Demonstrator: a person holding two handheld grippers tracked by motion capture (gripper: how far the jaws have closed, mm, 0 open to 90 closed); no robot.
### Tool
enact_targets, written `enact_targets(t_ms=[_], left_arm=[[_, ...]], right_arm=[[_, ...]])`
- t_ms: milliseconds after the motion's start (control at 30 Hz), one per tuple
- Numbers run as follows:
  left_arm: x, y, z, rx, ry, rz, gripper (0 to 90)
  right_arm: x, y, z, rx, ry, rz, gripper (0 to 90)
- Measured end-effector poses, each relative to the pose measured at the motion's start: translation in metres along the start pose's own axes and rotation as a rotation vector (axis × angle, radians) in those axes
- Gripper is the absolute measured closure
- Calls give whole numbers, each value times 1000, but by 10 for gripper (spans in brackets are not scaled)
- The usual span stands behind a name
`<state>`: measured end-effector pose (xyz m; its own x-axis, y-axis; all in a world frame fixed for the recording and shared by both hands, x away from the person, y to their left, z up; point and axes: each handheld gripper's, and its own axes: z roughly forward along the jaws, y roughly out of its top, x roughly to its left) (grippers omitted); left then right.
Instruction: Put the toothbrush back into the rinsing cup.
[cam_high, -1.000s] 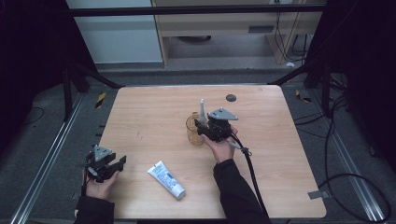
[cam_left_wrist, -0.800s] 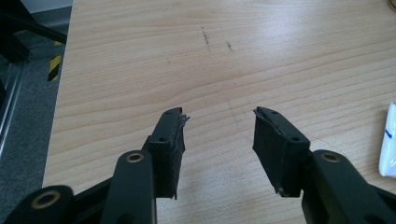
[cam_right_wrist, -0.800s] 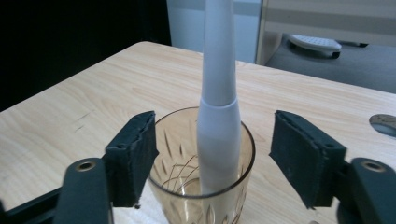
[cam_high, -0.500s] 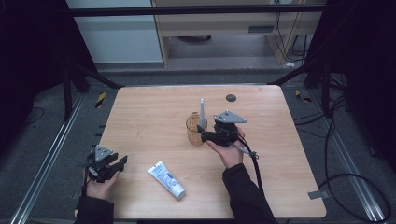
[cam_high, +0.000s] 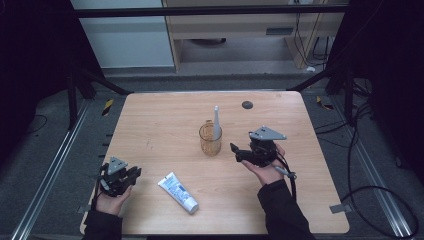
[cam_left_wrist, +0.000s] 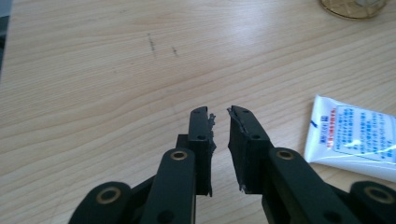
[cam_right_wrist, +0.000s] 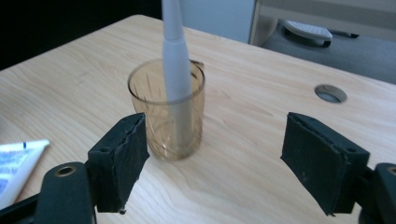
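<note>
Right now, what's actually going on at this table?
A person holds a hand-held gripper in each hand over a wooden table. The right hand-held gripper is wide open, empty, just right of an amber glass cup with a white toothbrush standing in it. The left hand-held gripper, nearly closed on nothing, sits near the front left corner beside a toothpaste tube lying flat.

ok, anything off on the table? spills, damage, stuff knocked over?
Nothing spilled or tipped. The cup stands upright with the toothbrush leaning in it; the tube lies flat. Only oddity: the left gripper has frayed, chipped pads at the tips.
</note>
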<state>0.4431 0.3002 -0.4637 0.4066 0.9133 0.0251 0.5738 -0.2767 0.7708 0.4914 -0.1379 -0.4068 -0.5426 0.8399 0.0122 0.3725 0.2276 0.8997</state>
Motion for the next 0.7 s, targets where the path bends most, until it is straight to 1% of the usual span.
enact_targets(t_ms=[33,67,100,133,167,200,333,367,400,433,467,500,533,567,600,633,700], left_arm=[[-3,0,1,1,-16,0,791],[-3,0,1,1,-16,0,799],[-5,1,1,2,-22,0,806],[-8,1,1,2,-35,2,812],[-8,1,1,2,-35,2,814],[-10,0,1,3,-45,0,814],[-19,-2,2,25,-79,9,843],[-19,-2,2,25,-79,9,849],[-24,-3,2,35,-93,15,853],[-24,-3,2,35,-93,15,859],[-27,-3,3,44,-99,26,864],[-30,-3,3,49,-106,30,864],[-34,-4,4,61,-117,45,871],[-34,-4,4,61,-117,45,873],[-38,-4,4,67,-124,52,873],[-40,-4,5,73,-130,58,877],[-44,-5,5,80,-135,66,878]], right_arm=[[-2,-3,-3,4,-6,3,224],[-2,-3,-3,4,-6,3,224],[-8,-10,-8,16,-21,2,224],[-10,-13,-10,22,-26,5,224],[-10,-13,-10,22,-26,5,224],[-12,-15,-12,27,-31,10,224],[-25,-32,-21,42,-53,28,227],[-27,-34,-22,44,-54,33,228],[-30,-39,-23,52,-56,32,229],[-30,-39,-23,52,-56,32,229],[-32,-45,-24,63,-58,36,232],[-32,-45,-24,63,-58,36,232],[-35,-54,-26,83,-46,36,239],[-36,-56,-26,86,-45,32,239],[-36,-56,-26,86,-45,32,239],[-37,-63,-27,107,-46,24,241],[-38,-65,-28,114,-51,21,241]])
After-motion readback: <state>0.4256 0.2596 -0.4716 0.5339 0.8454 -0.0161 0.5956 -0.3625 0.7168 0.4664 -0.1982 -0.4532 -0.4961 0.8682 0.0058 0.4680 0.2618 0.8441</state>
